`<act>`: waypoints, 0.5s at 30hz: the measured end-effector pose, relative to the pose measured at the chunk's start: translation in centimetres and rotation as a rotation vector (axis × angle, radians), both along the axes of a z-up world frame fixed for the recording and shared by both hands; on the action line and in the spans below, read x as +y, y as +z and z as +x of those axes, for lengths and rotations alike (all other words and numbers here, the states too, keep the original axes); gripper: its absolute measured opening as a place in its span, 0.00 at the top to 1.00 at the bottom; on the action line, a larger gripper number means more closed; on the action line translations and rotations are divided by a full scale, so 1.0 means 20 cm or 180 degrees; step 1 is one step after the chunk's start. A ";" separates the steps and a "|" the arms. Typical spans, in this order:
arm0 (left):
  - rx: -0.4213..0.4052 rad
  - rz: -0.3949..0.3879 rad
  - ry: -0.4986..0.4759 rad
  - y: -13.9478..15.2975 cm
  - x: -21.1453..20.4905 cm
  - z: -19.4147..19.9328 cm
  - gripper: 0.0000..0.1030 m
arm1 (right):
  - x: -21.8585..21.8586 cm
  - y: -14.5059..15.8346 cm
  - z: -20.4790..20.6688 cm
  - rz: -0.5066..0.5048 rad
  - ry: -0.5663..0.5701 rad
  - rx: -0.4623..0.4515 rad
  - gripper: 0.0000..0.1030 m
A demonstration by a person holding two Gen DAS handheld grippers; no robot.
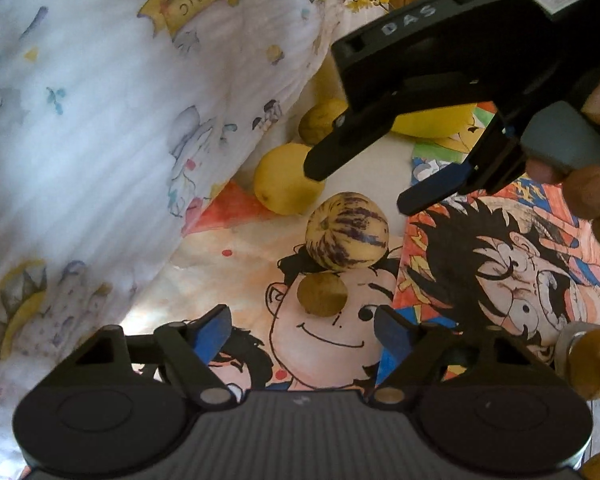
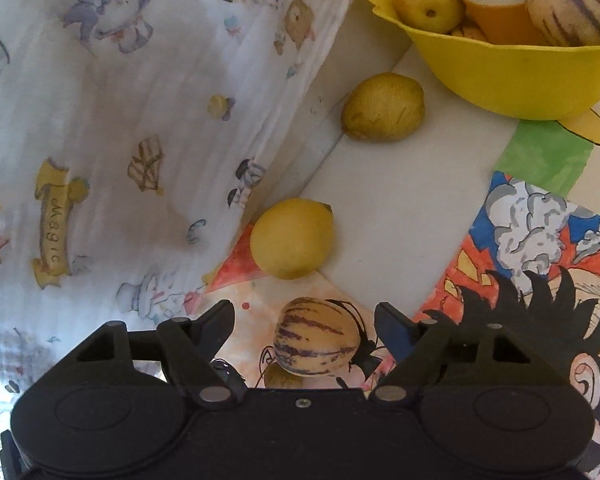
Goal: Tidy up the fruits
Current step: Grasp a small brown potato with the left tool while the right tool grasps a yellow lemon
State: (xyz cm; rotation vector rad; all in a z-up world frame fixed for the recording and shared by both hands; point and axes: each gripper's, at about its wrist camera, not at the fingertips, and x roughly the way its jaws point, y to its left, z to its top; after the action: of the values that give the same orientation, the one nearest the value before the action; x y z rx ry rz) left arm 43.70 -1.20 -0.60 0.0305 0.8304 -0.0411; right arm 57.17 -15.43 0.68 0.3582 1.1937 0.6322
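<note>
The striped pepino melon (image 2: 316, 336) at 6 o'clock sits between the spread right gripper (image 2: 304, 316) jaws, untouched, and could roll onto the brown fruit (image 2: 282, 378) if nudged off-centre.

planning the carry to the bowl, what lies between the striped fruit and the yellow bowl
In the right wrist view, two yellow fruits: a bright one near the striped fruit, a duller one closer to the yellow bowl.

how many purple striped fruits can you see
2. One striped fruit lies on the cartoon drawing, just ahead of the right tool. The other sits in the yellow bowl. More may be hidden deeper in the bowl.
</note>
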 end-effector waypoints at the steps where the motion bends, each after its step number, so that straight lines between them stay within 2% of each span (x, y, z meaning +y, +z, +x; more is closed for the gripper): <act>1: -0.0012 -0.0010 0.0004 0.00 0.00 0.00 0.20 | 0.00 0.00 0.00 -0.0003 0.0005 -0.0002 0.23; 7: -0.0040 -0.0032 0.0019 0.01 -0.02 0.03 0.23 | 0.05 0.00 0.05 -0.0092 0.0116 -0.0128 0.23; 15: 0.0028 -0.0086 0.0099 -0.03 -0.02 0.07 0.37 | 0.18 0.01 0.15 -0.0216 0.0394 -0.0356 0.24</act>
State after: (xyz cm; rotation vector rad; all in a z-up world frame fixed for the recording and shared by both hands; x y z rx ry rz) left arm 45.17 -1.68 -1.15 -0.0081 0.8388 -0.0233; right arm 60.18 -11.80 0.90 0.1904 1.1330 0.7081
